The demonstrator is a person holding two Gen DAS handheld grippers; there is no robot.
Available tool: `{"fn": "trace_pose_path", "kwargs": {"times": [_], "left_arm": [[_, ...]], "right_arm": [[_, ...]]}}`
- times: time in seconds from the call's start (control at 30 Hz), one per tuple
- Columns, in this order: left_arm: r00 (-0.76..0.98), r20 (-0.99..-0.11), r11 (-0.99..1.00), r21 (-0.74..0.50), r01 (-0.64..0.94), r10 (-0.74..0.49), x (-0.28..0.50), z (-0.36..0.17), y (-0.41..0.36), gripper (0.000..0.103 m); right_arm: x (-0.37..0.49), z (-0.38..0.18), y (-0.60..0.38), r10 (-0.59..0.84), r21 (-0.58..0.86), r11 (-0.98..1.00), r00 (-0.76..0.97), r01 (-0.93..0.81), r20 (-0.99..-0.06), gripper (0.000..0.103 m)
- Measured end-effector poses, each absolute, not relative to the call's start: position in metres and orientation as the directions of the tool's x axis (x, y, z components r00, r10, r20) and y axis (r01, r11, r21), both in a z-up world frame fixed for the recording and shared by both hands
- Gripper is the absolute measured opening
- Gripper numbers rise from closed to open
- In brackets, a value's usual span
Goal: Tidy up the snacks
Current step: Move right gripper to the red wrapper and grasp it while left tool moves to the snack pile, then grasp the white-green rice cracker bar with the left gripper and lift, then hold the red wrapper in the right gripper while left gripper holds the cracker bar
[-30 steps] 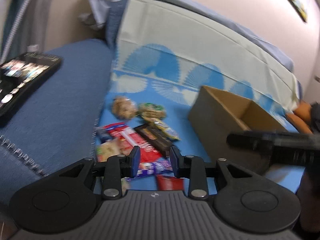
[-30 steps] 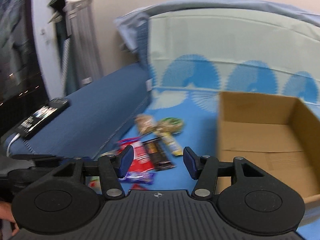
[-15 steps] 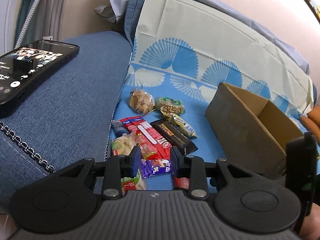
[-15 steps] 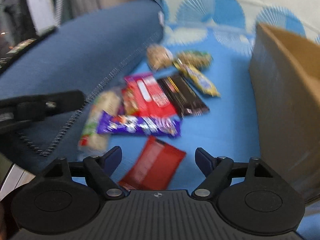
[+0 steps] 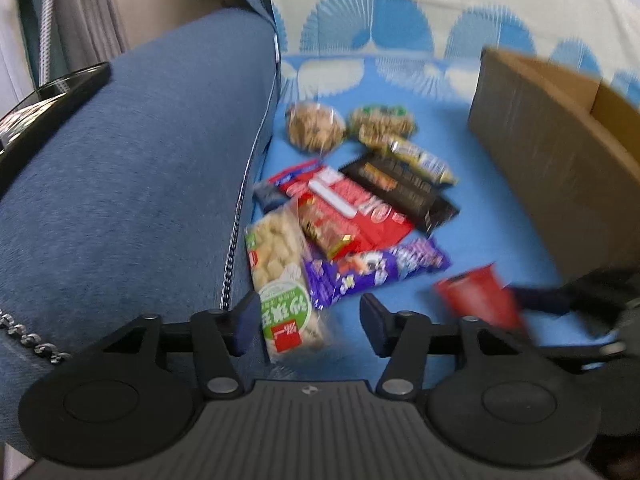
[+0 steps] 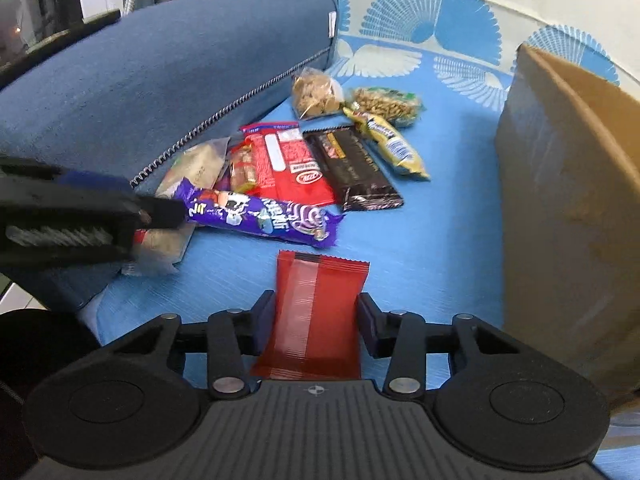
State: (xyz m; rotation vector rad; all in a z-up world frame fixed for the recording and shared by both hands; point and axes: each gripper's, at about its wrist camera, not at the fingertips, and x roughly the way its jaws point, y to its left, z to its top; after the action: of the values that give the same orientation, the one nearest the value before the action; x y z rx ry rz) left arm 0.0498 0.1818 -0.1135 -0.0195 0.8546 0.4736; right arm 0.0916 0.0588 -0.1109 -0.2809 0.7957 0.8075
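Note:
Several snack packs lie on the blue sofa seat. My right gripper [image 6: 316, 322] is open, its fingers on either side of a red packet [image 6: 316, 312], which also shows in the left wrist view [image 5: 478, 300]. My left gripper [image 5: 306, 322] is open over the near end of a clear green-labelled puff pack [image 5: 280, 276]. A purple bar [image 6: 260, 216] lies just beyond; it also shows in the left wrist view [image 5: 372, 270]. A red wafer pack [image 6: 288, 164], a black bar [image 6: 356, 168] and a yellow bar [image 6: 390, 146] lie farther back. A cardboard box [image 6: 568, 200] stands at the right.
The blue sofa arm [image 5: 140, 168] rises at the left with a black phone [image 5: 44, 100] on top. Two clear bags of nuts [image 6: 316, 94] lie at the back by the fan-patterned backrest [image 6: 432, 28].
Both grippers have dropped toward the snacks. The right one now straddles the red packet. The left one has opened wider and moved over the puff pack.

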Motion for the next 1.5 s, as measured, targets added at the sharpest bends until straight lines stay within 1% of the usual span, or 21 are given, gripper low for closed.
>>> {"fn": "trace_pose_path", "kwargs": {"times": [0.13,0.23,0.27,0.33,0.37,0.4,0.47,0.6,0.7,0.8,0.9,1.0,1.1,1.13,1.2,1.3,1.37,1.4,1.43,1.5], "left_arm": [[0.481,-0.757,0.877,0.255,-0.407,0.443,0.064,-0.126,0.177,0.070],[0.441,-0.769,0.867,0.288,-0.407,0.462,0.070,-0.133,0.178,0.070],[0.432,-0.771,0.864,0.294,-0.410,0.467,0.072,-0.134,0.178,0.068],[0.413,-0.778,0.854,0.288,-0.434,0.473,0.071,-0.135,0.183,0.051],[0.412,-0.780,0.849,0.274,-0.453,0.471,0.070,-0.134,0.186,0.048],[0.420,-0.778,0.846,0.253,-0.470,0.466,0.067,-0.132,0.190,0.046],[0.443,-0.774,0.850,0.225,-0.476,0.453,0.063,-0.128,0.191,0.045],[0.553,-0.713,0.861,0.142,-0.488,0.431,0.043,-0.111,0.190,0.045],[0.666,-0.635,0.874,0.030,-0.485,0.392,0.020,-0.095,0.193,0.045],[0.779,-0.546,0.888,-0.126,-0.442,0.309,-0.004,-0.081,0.198,0.045],[0.835,-0.509,0.903,-0.228,-0.364,0.208,-0.016,-0.071,0.198,0.045],[0.831,-0.555,0.919,-0.303,-0.253,0.045,-0.009,-0.076,0.193,0.045],[0.747,-0.664,0.944,-0.266,-0.196,-0.032,0.009,-0.086,0.180,0.044],[0.714,-0.700,0.954,-0.236,-0.186,-0.034,0.016,-0.090,0.174,0.040],[0.660,-0.751,0.966,-0.167,-0.196,0.004,0.026,-0.095,0.165,0.041],[0.626,-0.779,0.969,-0.128,-0.209,0.032,0.034,-0.103,0.161,0.041],[0.618,-0.786,0.969,-0.140,-0.204,0.016,0.032,-0.103,0.162,0.041],[0.617,-0.787,0.967,-0.155,-0.202,0.003,0.032,-0.103,0.162,0.044],[0.614,-0.789,0.964,-0.168,-0.205,-0.007,0.031,-0.104,0.164,0.051],[0.606,-0.795,0.958,-0.193,-0.213,-0.025,0.033,-0.106,0.169,0.063]], "right_arm": [[0.091,-0.104,0.044,0.546,0.073,0.671,0.425,-0.738,-0.722,0.045],[0.091,-0.105,0.036,0.557,0.088,0.665,0.413,-0.742,-0.721,0.045],[0.090,-0.104,0.034,0.557,0.087,0.663,0.412,-0.743,-0.721,0.045],[0.087,-0.105,0.031,0.557,0.080,0.658,0.412,-0.748,-0.721,0.045],[0.086,-0.105,0.030,0.553,0.070,0.656,0.415,-0.751,-0.723,0.045],[0.085,-0.106,0.030,0.548,0.061,0.655,0.419,-0.753,-0.724,0.045],[0.082,-0.106,0.028,0.545,0.055,0.653,0.418,-0.755,-0.726,0.045],[0.078,-0.105,0.026,0.545,0.048,0.648,0.419,-0.760,-0.727,0.045],[0.074,-0.106,0.027,0.546,0.039,0.641,0.420,-0.766,-0.725,0.045],[0.071,-0.108,0.027,0.543,0.027,0.634,0.420,-0.773,-0.728,0.045],[0.072,-0.109,0.026,0.537,0.018,0.630,0.419,-0.776,-0.732,0.045],[0.073,-0.111,0.026,0.534,0.016,0.633,0.421,-0.774,-0.733,0.045],[0.075,-0.113,0.025,0.531,0.017,0.635,0.419,-0.773,-0.737,0.045],[0.075,-0.113,0.025,0.529,0.018,0.635,0.418,-0.772,-0.739,0.045],[0.076,-0.115,0.026,0.523,0.018,0.636,0.414,-0.771,-0.745,0.046],[0.077,-0.118,0.026,0.514,0.014,0.635,0.410,-0.772,-0.754,0.046],[0.079,-0.119,0.025,0.516,0.019,0.634,0.405,-0.773,-0.755,0.046],[0.079,-0.119,0.024,0.516,0.020,0.634,0.404,-0.773,-0.755,0.047],[0.080,-0.120,0.024,0.516,0.023,0.634,0.401,-0.773,-0.757,0.047],[0.082,-0.121,0.023,0.515,0.029,0.634,0.394,-0.773,-0.761,0.048]]}}
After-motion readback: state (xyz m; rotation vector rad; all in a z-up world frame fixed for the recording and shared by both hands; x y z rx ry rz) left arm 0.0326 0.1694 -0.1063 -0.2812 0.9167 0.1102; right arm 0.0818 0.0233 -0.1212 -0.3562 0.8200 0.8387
